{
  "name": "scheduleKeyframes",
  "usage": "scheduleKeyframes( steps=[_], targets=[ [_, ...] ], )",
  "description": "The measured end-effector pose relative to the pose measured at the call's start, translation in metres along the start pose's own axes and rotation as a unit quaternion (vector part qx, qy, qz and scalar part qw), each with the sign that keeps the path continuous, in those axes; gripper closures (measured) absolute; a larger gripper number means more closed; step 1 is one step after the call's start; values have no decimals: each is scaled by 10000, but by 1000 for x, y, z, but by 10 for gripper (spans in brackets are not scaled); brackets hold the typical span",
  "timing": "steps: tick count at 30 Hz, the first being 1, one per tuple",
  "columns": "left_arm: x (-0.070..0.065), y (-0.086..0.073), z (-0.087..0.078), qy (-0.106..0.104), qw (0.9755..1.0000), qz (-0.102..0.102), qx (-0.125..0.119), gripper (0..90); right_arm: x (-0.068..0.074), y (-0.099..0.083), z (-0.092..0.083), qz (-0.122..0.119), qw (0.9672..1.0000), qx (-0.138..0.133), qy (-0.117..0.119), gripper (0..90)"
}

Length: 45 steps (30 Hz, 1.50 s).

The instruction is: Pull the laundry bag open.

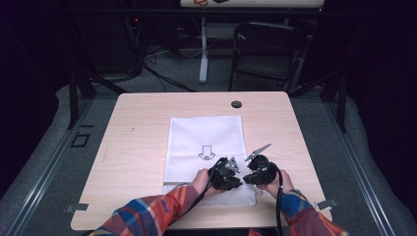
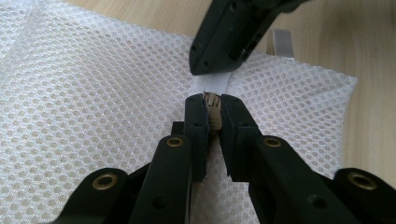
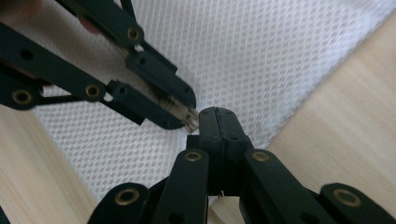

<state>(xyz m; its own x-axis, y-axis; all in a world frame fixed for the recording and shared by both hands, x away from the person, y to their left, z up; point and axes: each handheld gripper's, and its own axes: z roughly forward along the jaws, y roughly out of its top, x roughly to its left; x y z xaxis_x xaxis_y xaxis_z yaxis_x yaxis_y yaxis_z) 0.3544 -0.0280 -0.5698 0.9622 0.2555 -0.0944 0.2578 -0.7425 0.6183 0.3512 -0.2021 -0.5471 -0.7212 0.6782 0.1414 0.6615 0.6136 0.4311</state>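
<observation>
We find a white mesh laundry bag (image 1: 205, 147) lying flat on the wooden table (image 1: 137, 132), running from mid-table toward the near edge, closer to the near right corner than the left. 2 hand-held grippers meet at its near edge.

Left: the left gripper (image 2: 211, 109) is nearly closed, its jaws pinching a small pale piece at the bag's edge, which we take to be a zipper pull or a fold of the trim; the left gripper view does not let us tell which. In the high view the left gripper (image 1: 227, 173) sits over the bag's near end, held by a hand in a plaid sleeve (image 1: 147, 216).

Right: the right gripper (image 3: 219, 116) has its jaws brought fully together. Whether any fabric is caught between them we cannot tell; its tips sit at the bag's edge, touching or just beside the left gripper's tips. In the high view it (image 1: 255, 174) lies just right of the other.

Risks, in our judgement: the left pinch is narrow, so a pull along the edge could slip off it. With the right jaws possibly holding nothing, the bag may drag across the table instead of opening. The mesh could snag on a jaw corner.

Markings: 1 printed down-pointing arrow symbol (image 1: 207, 153) at the bag's middle. No legible writing or brand.
</observation>
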Motion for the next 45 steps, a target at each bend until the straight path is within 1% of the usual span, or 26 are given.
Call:
scheduleKeyframes(
  steps=[1,2,4,5,6,7,12,14,15,16,18,19,20,21,22,24,25,26,27,30,31,37,38,40,42,45],
  targets=[
    [-1,0,0,10,10000,-5,-19,815,2,-1,3,40,10000,41,-37,900],
    [-1,0,0,23,10000,9,-12,816,2,-1,5,30,9999,97,3,900],
    [-2,0,-1,53,10000,27,3,816,0,-2,7,91,9999,50,27,900],
    [-2,-1,0,24,10000,29,-61,816,0,-3,8,145,9998,7,117,900],
    [-2,0,-1,55,10000,61,-50,817,-2,-3,6,72,9999,79,83,900],
    [-3,0,-2,96,9999,87,-9,817,-1,-4,7,101,9999,31,82,900],
    [-3,-1,-4,101,9998,152,5,818,1,-3,7,26,10000,68,42,900],
    [-2,-2,-4,98,9998,145,-16,819,2,-3,8,92,10000,9,22,900],
    [-2,-3,-4,74,9999,131,-28,819,2,-2,7,41,10000,61,53,900],
    [-1,-3,-5,53,9999,120,-61,819,3,-3,9,91,10000,-14,19,900],
    [-1,-4,-8,98,9998,161,0,819,3,-3,9,145,9999,-17,13,900],
    [0,-4,-9,100,9998,145,10,819,1,-2,8,74,9999,73,18,900],
    [1,-6,-9,61,9999,129,-40,819,1,-2,8,79,9999,72,35,900],
    [1,-6,-10,78,9999,125,1,819,0,-2,7,35,9999,124,41,900],
    [1,-7,-10,20,9999,127,-44,818,-1,-2,6,-19,9998,176,62,900],
    [1,-8,-12,48,9999,119,1,818,0,-2,8,82,9999,92,59,900],
    [2,-8,-12,35,9999,107,-6,818,-1,-1,6,-43,9997,233,56,900],
    [2,-9,-12,-18,9999,85,-66,818,-1,-1,6,-57,9997,219,55,900],
    [2,-9,-12,-18,9999,86,-71,818,0,-2,8,66,9999,82,60,900],
    [3,-9,-13,1,10000,87,-36,818,0,-2,8,76,9999,91,64,900],
    [4,-10,-14,4,10000,70,9,818,1,-2,8,55,9999,95,56,900],
    [4,-12,-15,-11,10000,31,-44,817,1,-2,8,38,10000,75,47,900],
    [5,-12,-15,-13,10000,28,-6,817,1,-1,7,-25,9999,157,14,900],
    [6,-13,-14,-64,10000,-9,-57,816,1,0,7,-78,9998,196,17,900],
    [5,-13,-14,4,10000,11,-12,816,1,0,7,-81,9998,207,1,900],
    [5,-14,-13,-21,10000,-47,-62,816,3,0,7,-115,9998,170,-51,900]
  ],
)
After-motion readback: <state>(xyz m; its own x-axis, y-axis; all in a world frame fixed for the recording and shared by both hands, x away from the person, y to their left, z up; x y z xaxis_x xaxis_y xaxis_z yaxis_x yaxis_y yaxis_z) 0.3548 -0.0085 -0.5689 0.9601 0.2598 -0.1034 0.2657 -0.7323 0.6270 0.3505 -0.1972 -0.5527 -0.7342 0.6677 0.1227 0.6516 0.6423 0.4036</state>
